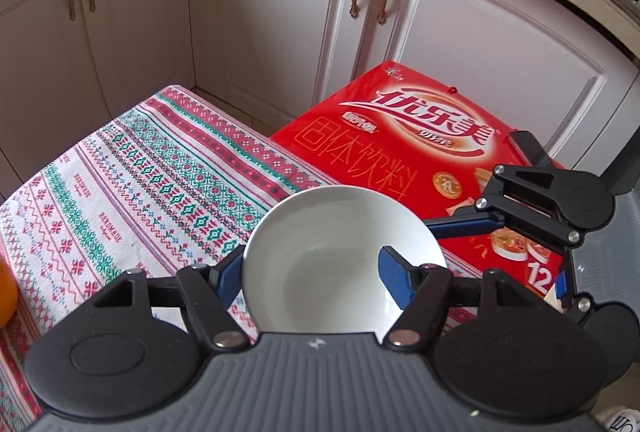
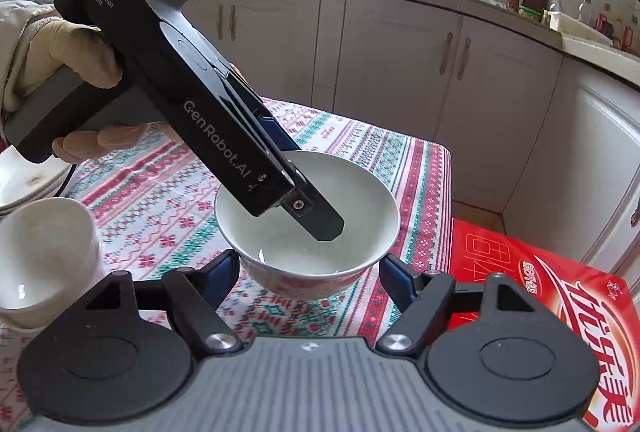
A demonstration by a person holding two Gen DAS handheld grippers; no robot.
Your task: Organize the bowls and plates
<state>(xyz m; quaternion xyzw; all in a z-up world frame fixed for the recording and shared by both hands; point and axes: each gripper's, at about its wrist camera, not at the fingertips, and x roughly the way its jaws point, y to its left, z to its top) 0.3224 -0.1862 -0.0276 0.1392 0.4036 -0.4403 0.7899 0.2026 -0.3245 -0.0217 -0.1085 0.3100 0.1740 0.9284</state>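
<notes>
A white bowl [image 1: 320, 232] with a reddish pattern low on its outside [image 2: 308, 280] hangs just above the patterned tablecloth [image 1: 132, 172]. My left gripper [image 1: 312, 280] is shut on its wall, the right finger [image 1: 396, 280] inside the bowl and the left finger outside. In the right wrist view that gripper, held by a gloved hand [image 2: 80, 48], slants down into the bowl. My right gripper [image 2: 308, 268] clasps the bowl's lower body, a pad touching each side.
A second white bowl [image 2: 44, 252] and stacked white plates [image 2: 24, 184] sit at the cloth's left. A red printed carton [image 1: 400, 140] stands beside the table on the right. White cabinet doors [image 1: 280, 12] run behind, and something orange [image 1: 6, 292] shows at the left edge.
</notes>
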